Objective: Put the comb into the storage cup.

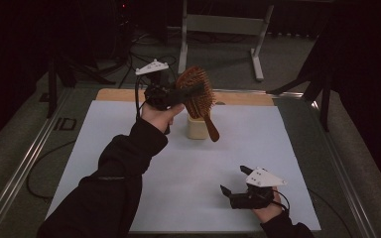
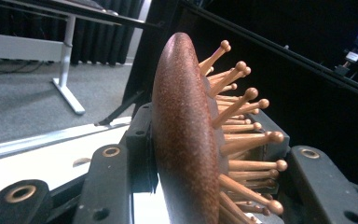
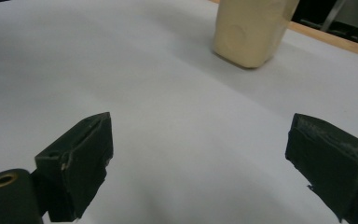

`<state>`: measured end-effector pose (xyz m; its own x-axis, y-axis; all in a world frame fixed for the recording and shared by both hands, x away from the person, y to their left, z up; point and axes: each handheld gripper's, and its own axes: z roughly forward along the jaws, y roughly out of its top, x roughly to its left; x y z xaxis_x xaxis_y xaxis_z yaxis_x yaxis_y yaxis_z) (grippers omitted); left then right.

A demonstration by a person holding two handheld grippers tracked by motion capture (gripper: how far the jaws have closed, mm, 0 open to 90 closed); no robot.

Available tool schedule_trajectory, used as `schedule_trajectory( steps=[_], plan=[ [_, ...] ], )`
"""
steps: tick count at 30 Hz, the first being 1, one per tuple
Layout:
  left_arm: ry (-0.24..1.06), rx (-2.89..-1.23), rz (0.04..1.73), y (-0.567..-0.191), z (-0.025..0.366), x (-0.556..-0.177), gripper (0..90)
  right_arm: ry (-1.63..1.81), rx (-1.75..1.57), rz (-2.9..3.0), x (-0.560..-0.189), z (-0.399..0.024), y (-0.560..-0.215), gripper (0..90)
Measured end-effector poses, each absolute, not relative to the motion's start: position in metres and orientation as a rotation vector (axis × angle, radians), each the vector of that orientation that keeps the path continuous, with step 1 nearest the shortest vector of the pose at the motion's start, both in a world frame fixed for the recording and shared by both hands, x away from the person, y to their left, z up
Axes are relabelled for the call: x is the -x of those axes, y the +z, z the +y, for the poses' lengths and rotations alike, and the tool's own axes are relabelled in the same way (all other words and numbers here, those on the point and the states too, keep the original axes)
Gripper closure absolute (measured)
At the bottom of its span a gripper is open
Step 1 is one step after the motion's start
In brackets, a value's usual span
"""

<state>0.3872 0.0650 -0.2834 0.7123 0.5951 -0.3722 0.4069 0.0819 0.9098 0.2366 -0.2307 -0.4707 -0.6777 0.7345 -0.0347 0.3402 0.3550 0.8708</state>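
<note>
A brown wooden hairbrush (image 1: 197, 94) with wooden pins hangs in the air over the back of the table, handle pointing down and to the right. My left gripper (image 1: 186, 91) is shut on its head; in the left gripper view the jaws clamp the brush head (image 2: 186, 140) from back and bristle side. Just behind and below the handle stands a cream-coloured holder (image 1: 197, 127) on the white mat. My right gripper (image 1: 234, 181) rests near the front right of the mat, open, with nothing between its fingers (image 3: 77, 163). The right gripper view looks toward the cream holder (image 3: 251, 30).
A white mat (image 1: 129, 148) covers the wooden table, whose bare edge (image 1: 248, 98) runs along the back. A metal rail (image 1: 25, 158) borders the left side. Beyond the table stand a white desk frame (image 1: 223, 29) and dark stands on the floor.
</note>
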Motion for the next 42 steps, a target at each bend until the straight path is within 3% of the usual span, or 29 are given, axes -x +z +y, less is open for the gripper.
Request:
schedule_trajectory(
  steps=[21, 33, 42],
  plan=[
    [0.304, -1.492, 0.928, -0.275, 0.071, -0.43, 54.1, 1.263, -0.916, 2.182, -0.233, -0.232, -0.468, 7.5],
    [0.393, -1.487, 0.965, -0.295, 0.067, -0.449, 54.0, 1.267, -0.892, 2.18, -0.233, -0.233, -0.468, 7.5],
    [0.371, -1.486, 1.017, -0.314, 0.063, -0.46, 54.0, 1.281, -0.9, 2.177, -0.232, -0.234, -0.467, 7.5]
  ],
)
